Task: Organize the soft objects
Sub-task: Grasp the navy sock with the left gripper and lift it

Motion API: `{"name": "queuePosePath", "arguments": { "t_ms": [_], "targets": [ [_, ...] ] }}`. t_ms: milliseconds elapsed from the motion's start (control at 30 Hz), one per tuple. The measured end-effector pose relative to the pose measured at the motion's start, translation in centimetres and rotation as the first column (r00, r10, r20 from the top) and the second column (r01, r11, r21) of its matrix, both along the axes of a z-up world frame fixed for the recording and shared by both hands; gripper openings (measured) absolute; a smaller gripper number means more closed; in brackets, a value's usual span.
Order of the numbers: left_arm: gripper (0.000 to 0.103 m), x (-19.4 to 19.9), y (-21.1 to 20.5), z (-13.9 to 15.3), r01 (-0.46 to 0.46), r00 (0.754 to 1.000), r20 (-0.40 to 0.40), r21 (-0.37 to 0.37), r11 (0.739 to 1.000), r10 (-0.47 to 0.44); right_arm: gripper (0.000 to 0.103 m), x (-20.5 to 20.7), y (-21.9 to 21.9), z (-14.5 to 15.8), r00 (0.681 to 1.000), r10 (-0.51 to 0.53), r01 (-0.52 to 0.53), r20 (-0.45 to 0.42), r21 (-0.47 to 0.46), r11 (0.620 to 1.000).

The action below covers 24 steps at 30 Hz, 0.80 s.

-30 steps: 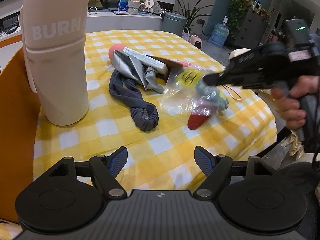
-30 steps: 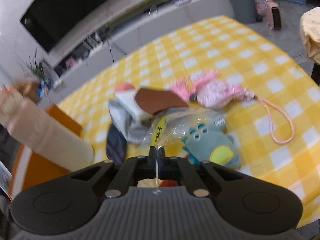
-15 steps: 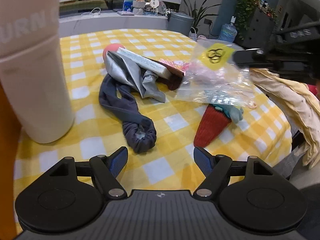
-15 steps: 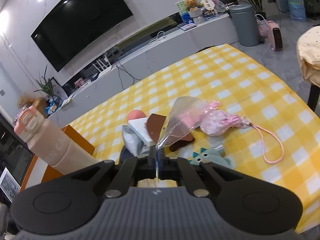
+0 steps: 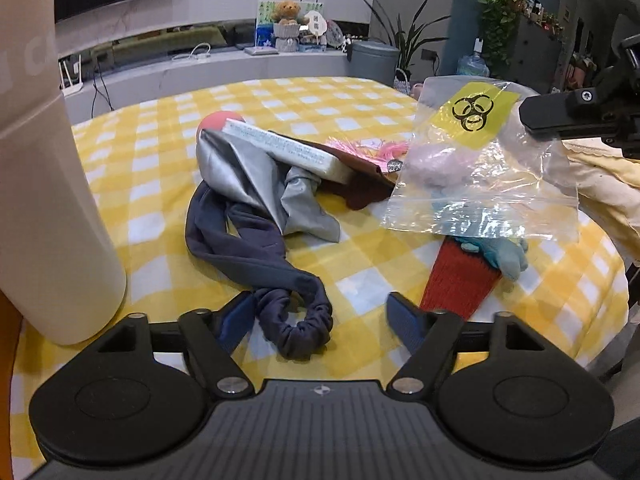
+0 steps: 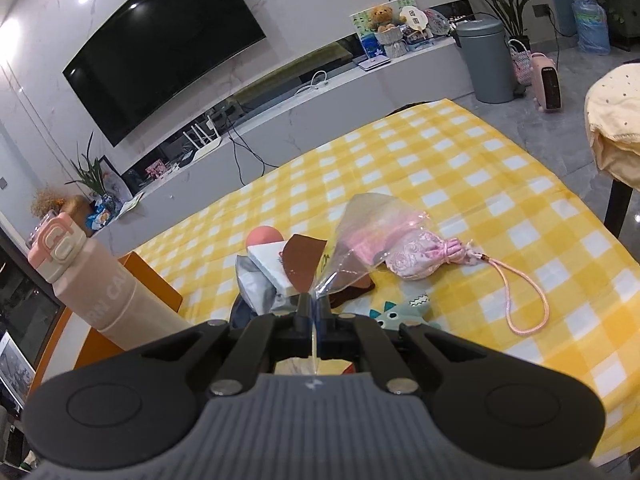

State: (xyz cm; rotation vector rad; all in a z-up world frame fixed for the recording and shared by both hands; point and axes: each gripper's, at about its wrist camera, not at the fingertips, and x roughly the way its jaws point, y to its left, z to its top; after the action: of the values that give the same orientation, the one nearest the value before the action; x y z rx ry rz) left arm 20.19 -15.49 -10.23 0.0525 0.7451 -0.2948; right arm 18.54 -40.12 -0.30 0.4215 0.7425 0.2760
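Yellow-and-white checked tablecloth covers the table; a TV and a long counter run behind it. My right gripper has its jaws together, clamped on one edge of the clear plastic bag, which hangs lifted off the cloth, its yellow label uppermost. My left gripper has jaws apart; they have just been closing somewhat. The gathered cuff of the dark blue sleeve lies between them, no pad pressing on it. Just ahead of my left jaws: silver-grey cloth under a white box. Right of them, a red knitted piece beside a teal plush. Beyond my right jaws, a pink drawstring pouch. Beige bottle stands left.
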Motion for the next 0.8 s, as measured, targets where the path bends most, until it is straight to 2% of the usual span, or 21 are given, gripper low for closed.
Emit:
{"name": "queuePosePath", "arguments": {
  "t_ms": [33, 100, 133, 267, 433, 567, 667, 800],
  "targets": [
    [0.073, -0.1, 0.0, 0.0, -0.006, 1.0, 0.011, 0.014, 1.0, 0.006, 0.0, 0.0, -0.2, -0.1, 1.0, -0.005, 0.005, -0.003, 0.004, 1.0],
    [0.051, -0.3, 0.1, -0.1, -0.028, 0.999, 0.04, 0.054, 0.998, 0.026, 0.0, -0.1, -0.3, -0.2, 1.0, -0.009, 0.009, -0.005, 0.0, 1.0],
    [0.048, -0.2, 0.3, -0.2, -0.033, 0.998, 0.052, 0.058, 0.998, 0.03, 0.0, -0.1, -0.4, -0.2, 1.0, -0.009, 0.009, -0.005, -0.001, 1.0],
    [0.019, -0.3, 1.1, 0.1, -0.058, 0.997, 0.053, 0.043, 0.997, 0.056, 0.0, -0.2, -0.3, 0.1, 1.0, -0.004, 0.004, 0.004, 0.002, 1.0],
    [0.015, -1.0, 2.8, 0.8, -0.11, 0.992, 0.056, -0.046, 0.993, 0.112, 0.0, -0.2, -0.3, 0.1, 1.0, -0.002, 0.002, 0.009, -0.006, 1.0],
    [0.015, -2.1, 3.5, 2.7, -0.102, 0.989, 0.102, -0.077, 0.992, 0.11, 0.0, -0.4, -0.1, 0.3, 1.0, -0.003, 0.003, 0.012, -0.013, 1.0],
    [0.014, -3.1, 4.7, 4.3, -0.08, 0.99, 0.107, -0.154, 0.985, 0.097, 0.0, -0.5, 0.1, 0.6, 1.0, 0.003, -0.002, 0.023, -0.014, 1.0],
    [0.014, -5.0, 5.9, 6.9, -0.058, 0.983, 0.157, -0.205, 0.977, 0.091, 0.0, -0.6, 0.4, 1.0, 0.999, 0.0, 0.001, 0.037, -0.011, 1.0]
  ]
}}
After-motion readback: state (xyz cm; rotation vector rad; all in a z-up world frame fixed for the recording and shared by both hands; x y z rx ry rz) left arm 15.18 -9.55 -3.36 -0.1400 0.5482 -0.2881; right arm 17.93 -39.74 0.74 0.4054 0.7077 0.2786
